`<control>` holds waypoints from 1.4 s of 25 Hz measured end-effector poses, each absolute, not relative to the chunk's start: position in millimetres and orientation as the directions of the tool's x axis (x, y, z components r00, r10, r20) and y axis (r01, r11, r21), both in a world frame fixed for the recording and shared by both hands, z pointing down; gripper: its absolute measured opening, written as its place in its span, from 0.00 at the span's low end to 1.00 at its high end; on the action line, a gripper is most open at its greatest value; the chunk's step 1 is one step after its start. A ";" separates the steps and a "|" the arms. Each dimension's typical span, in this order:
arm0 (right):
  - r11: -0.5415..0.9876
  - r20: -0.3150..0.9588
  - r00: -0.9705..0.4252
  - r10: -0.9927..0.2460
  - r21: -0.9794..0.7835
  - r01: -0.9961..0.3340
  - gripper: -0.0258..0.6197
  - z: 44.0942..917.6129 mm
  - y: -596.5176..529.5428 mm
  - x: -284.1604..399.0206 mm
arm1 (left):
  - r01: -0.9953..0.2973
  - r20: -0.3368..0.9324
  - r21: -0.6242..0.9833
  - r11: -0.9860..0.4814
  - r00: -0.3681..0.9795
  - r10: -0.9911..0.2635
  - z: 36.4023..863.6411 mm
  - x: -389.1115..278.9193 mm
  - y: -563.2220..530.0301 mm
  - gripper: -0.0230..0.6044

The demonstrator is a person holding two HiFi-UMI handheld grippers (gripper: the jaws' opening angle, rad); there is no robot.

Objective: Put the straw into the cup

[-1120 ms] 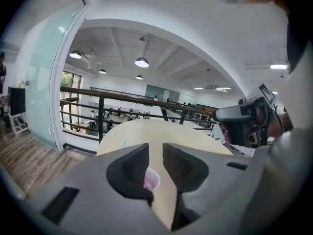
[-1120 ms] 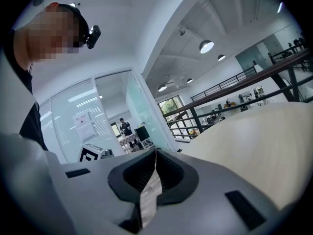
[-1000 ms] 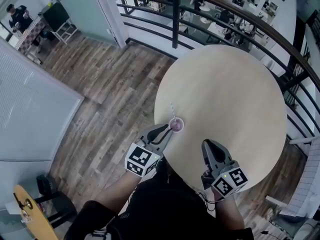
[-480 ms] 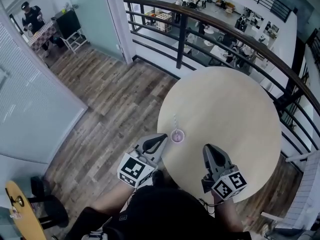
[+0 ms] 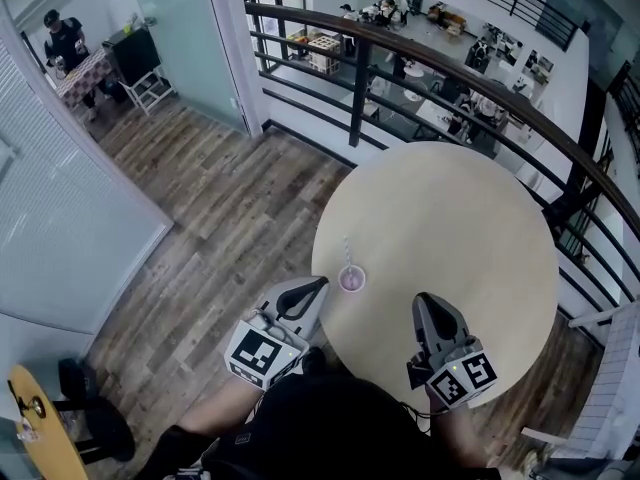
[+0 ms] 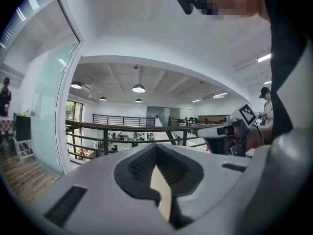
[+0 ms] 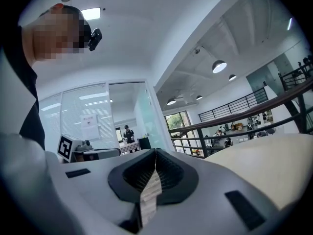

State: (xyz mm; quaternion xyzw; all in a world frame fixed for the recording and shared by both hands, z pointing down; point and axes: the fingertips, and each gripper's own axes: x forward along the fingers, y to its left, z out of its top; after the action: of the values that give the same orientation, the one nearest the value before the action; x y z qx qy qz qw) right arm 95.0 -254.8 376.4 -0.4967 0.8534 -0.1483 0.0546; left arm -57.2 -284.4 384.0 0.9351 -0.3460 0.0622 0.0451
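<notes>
Table (image 5: 450, 218): cup (image 5: 351, 280) just beyond left gripper (image 5: 322, 284)

1. The cup (image 5: 351, 280) is small and round, and looks pinkish-purple from above. It stands upright on the pale round tabletop (image 5: 450, 208), close to the near-left edge, with nothing touching it.
2. The straw (image 5: 347, 252) is thin and pale, and too small to show any pattern. Its lower end sits inside the cup. The rest rises out of the cup's mouth and, in the head view, runs toward the far side of the tabletop.
</notes>
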 end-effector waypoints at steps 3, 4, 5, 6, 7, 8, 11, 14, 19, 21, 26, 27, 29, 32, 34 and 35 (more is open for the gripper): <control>0.455 0.033 -0.485 -0.874 -0.292 -0.841 0.07 369.6 -252.9 99.6 | -0.657 0.151 0.043 -0.753 0.749 -0.645 384.5 -58.6 -282.7 0.05; 0.456 0.030 -0.484 -0.875 -0.289 -0.842 0.07 368.3 -252.2 100.0 | -0.658 0.156 0.046 -0.752 0.748 -0.645 385.5 -58.7 -282.5 0.05; 0.458 0.029 -0.485 -0.874 -0.287 -0.841 0.07 367.6 -251.4 99.8 | -0.657 0.157 0.049 -0.752 0.749 -0.644 386.0 -58.4 -282.4 0.05; 0.461 0.027 -0.488 -0.872 -0.288 -0.839 0.07 367.2 -250.7 99.0 | -0.656 0.154 0.051 -0.753 0.750 -0.643 386.1 -57.7 -282.4 0.05; 0.465 0.024 -0.492 -0.870 -0.290 -0.837 0.07 366.9 -250.0 97.8 | -0.654 0.151 0.052 -0.755 0.752 -0.642 386.0 -57.1 -282.4 0.05; 0.468 0.021 -0.494 -0.869 -0.291 -0.835 0.07 366.5 -249.2 96.5 | -0.653 0.148 0.052 -0.756 0.754 -0.640 385.7 -56.5 -282.4 0.05; 0.473 0.017 -0.497 -0.868 -0.275 -0.837 0.07 363.7 -247.5 92.1 | -0.647 0.142 0.052 -0.761 0.759 -0.636 384.5 -55.2 -282.3 0.05; 0.480 0.015 -0.500 -0.866 -0.261 -0.838 0.07 359.8 -245.9 88.4 | -0.647 0.142 0.051 -0.760 0.758 -0.636 383.1 -55.7 -281.6 0.05; 0.484 0.009 -0.503 -0.864 -0.258 -0.836 0.07 356.5 -243.5 88.2 | -0.646 0.127 0.044 -0.762 0.760 -0.637 376.5 -54.9 -279.2 0.05; 0.485 0.007 -0.503 -0.864 -0.258 -0.836 0.07 355.2 -243.9 87.9 | -0.647 0.128 0.044 -0.761 0.759 -0.638 376.0 -55.4 -279.9 0.05; 0.492 0.009 -0.510 -0.860 -0.252 -0.833 0.07 354.2 -242.7 85.9 | -0.651 0.135 0.050 -0.757 0.756 -0.641 378.2 -56.5 -279.4 0.05; 0.493 0.009 -0.511 -0.859 -0.251 -0.833 0.07 353.7 -242.8 85.9 | -0.651 0.136 0.050 -0.757 0.755 -0.641 377.9 -56.5 -279.4 0.05; 0.493 0.010 -0.512 -0.859 -0.250 -0.833 0.07 353.7 -243.2 86.6 | -0.652 0.134 0.048 -0.756 0.755 -0.642 377.2 -56.1 -279.6 0.05; 0.492 0.012 -0.512 -0.859 -0.257 -0.832 0.07 356.3 -243.0 88.8 | -0.653 0.132 0.043 -0.756 0.754 -0.644 377.1 -54.4 -279.1 0.05; 0.491 0.013 -0.512 -0.859 -0.263 -0.831 0.07 358.6 -242.4 91.0 | -0.653 0.133 0.039 -0.757 0.754 -0.644 377.7 -52.4 -278.1 0.05; 0.490 0.013 -0.511 -0.859 -0.266 -0.830 0.07 359.5 -242.3 91.9 | -0.653 0.134 0.038 -0.756 0.753 -0.644 378.7 -51.7 -278.0 0.05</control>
State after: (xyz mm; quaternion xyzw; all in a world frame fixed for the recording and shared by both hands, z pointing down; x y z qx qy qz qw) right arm 91.9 -242.3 359.5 -0.4906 0.8610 -0.1200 0.0606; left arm -51.7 -278.0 378.7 0.9354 -0.3465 0.0564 0.0413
